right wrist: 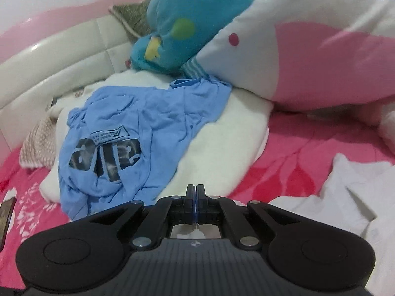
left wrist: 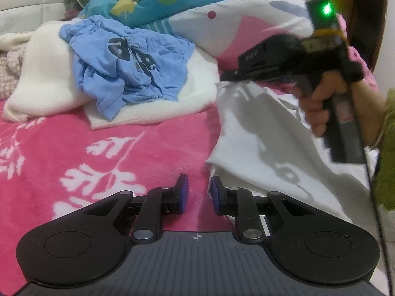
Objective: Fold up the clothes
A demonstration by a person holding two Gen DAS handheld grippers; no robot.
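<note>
Pinching the white garment in its closed jaws, the right gripper risks losing it; the left gripper hangs open, gripping nothing.

The right gripper, jaws closed on white cloth, faces a crumpled blue shirt on pink bedding.

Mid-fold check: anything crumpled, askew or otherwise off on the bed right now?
Yes. The blue T-shirt lies crumpled, print upside down, on a white blanket, unfolded. The white garment hangs bunched from the right claw, with one edge by the open left claw. Nothing looks torn or spilled.
</note>
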